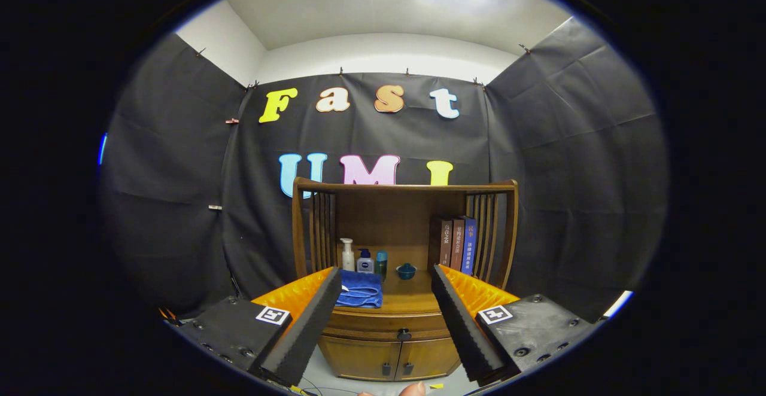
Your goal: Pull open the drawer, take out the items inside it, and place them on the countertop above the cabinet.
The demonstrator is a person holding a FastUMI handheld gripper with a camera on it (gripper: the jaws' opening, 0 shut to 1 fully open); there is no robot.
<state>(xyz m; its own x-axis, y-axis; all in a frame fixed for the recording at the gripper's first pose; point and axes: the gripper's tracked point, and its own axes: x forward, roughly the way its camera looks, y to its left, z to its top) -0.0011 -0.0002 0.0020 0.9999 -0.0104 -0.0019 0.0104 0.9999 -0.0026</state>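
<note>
Currently gripper [386, 324] is hovering with jaws apart, empty. Drawer [383, 323] is sitting closed at lower centre, under the countertop [413, 297]. Probably stiff wood; grab the small knob [404, 335].

the cabinet [383, 330] is warm brown wood. a folded towel [361, 289] is blue. a pump bottle [347, 255] is white, a small bowl [406, 271] teal, the books [457, 244] brown and blue.

Three books [456, 244], three bottles [364, 259], one towel [359, 289].
</note>
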